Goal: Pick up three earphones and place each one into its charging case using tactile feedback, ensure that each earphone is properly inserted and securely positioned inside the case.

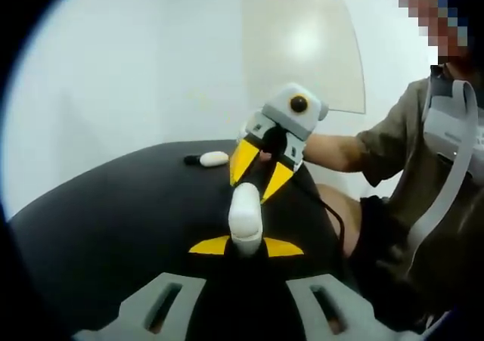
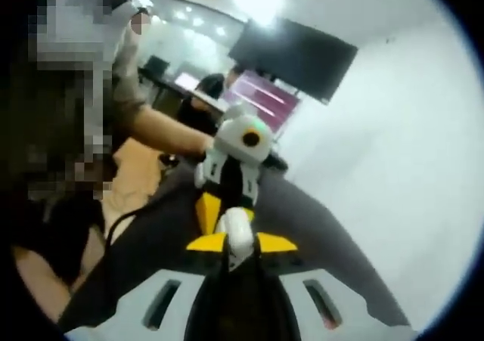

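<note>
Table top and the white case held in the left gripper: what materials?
Table top: looks like matte black cloth or mat; no glare, soft edge. White charging case: probably smooth hard plastic, with a faint sheen on its rounded shell.

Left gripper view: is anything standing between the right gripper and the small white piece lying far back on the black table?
Nothing visible does. The small white piece lies apart on the black table; the right gripper hovers over a white rounded capsule.
</note>
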The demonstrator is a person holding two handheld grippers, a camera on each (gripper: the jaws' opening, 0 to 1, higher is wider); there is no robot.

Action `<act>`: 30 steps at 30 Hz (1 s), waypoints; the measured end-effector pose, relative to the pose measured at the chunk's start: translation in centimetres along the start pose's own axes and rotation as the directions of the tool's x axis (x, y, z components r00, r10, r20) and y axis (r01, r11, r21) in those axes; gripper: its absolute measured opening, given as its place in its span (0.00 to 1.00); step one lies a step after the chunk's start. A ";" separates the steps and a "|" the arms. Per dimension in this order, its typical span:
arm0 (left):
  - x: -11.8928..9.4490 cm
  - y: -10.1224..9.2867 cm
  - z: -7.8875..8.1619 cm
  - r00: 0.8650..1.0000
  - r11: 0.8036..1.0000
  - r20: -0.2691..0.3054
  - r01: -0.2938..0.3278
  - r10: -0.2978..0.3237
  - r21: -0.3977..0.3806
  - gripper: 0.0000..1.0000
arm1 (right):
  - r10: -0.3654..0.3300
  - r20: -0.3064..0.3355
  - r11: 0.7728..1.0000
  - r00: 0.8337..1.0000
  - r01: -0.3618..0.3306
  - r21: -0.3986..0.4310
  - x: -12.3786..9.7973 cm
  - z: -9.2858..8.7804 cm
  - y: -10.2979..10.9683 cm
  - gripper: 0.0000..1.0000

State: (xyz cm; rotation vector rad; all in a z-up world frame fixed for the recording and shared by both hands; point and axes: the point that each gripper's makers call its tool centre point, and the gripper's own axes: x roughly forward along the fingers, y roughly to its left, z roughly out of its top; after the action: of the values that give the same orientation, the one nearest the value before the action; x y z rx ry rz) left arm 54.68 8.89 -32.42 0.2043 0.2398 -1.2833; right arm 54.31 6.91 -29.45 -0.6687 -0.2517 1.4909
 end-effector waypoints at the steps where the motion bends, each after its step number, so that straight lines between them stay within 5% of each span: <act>1: 0.0 0.0 0.0 1.000 1.000 -0.001 0.000 0.000 0.000 0.13 | 0.001 0.001 1.000 1.000 -0.001 0.008 0.0 0.0 0.1 0.18; 13: 0.0 0.1 -0.1 1.000 1.000 0.002 -0.003 0.003 0.008 0.13 | -0.012 -0.002 1.000 1.000 0.012 0.014 0.2 -0.3 -0.2 0.19; 19: 0.0 0.1 -0.1 1.000 1.000 0.003 -0.006 0.006 0.026 0.13 | -0.005 -0.024 0.994 1.000 0.008 0.109 0.9 -1.4 -0.1 0.19; 24: 0.0 0.9 0.2 0.998 0.991 0.025 -0.063 0.060 0.119 0.20 | 0.011 0.018 0.933 1.000 -0.017 0.359 0.9 -1.4 -0.6 0.17; 26: -0.1 1.1 0.6 0.995 0.979 0.054 -0.094 0.086 0.180 0.27 | 0.012 0.037 0.887 0.999 -0.027 0.461 1.0 -1.7 -0.9 0.18; 30: -0.2 1.2 0.7 0.992 0.967 0.068 -0.119 0.107 0.223 0.33 | 0.007 0.041 0.835 0.999 -0.029 0.550 1.3 -2.2 -1.6 0.18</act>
State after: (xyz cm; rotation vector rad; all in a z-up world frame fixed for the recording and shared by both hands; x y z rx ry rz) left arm 55.86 9.20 -31.64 0.3724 0.0324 -1.1996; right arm 56.98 7.65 -30.67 -0.1742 0.1628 1.4981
